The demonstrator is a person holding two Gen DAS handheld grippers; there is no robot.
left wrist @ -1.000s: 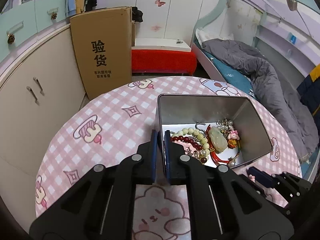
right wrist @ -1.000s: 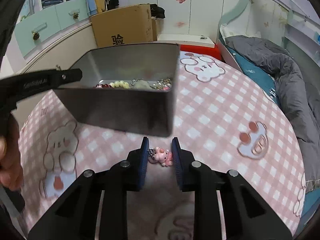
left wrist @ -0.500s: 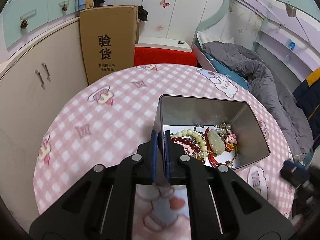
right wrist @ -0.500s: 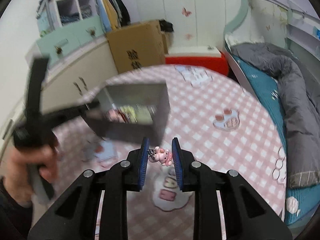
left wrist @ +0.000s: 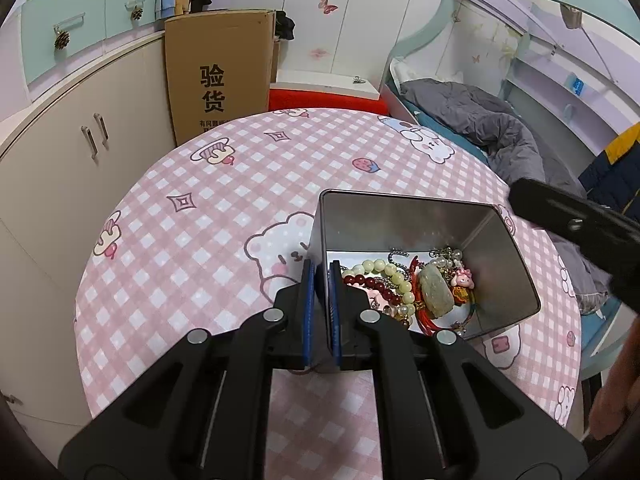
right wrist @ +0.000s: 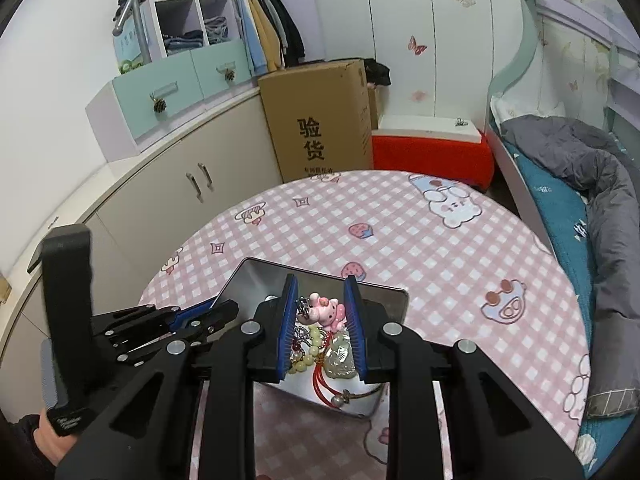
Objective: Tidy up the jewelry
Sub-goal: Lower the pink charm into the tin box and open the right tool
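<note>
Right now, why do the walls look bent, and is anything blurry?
Both views: fisheye lenses bow the beige cupboards and round pink checked table. Left view: the right tongs are smeared. Right view: the pink charm stays sharp above the metal tin.

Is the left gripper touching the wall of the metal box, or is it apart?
Touching. In the left wrist view, the left gripper has its two blue pads closed on the near wall of the metal box, one inside and one outside, no gap visible.

Left gripper (left wrist: pixel 321 280) pinched narrowly closed; right gripper (right wrist: pixel 321 307) parted, clasping something between its fingers.
</note>
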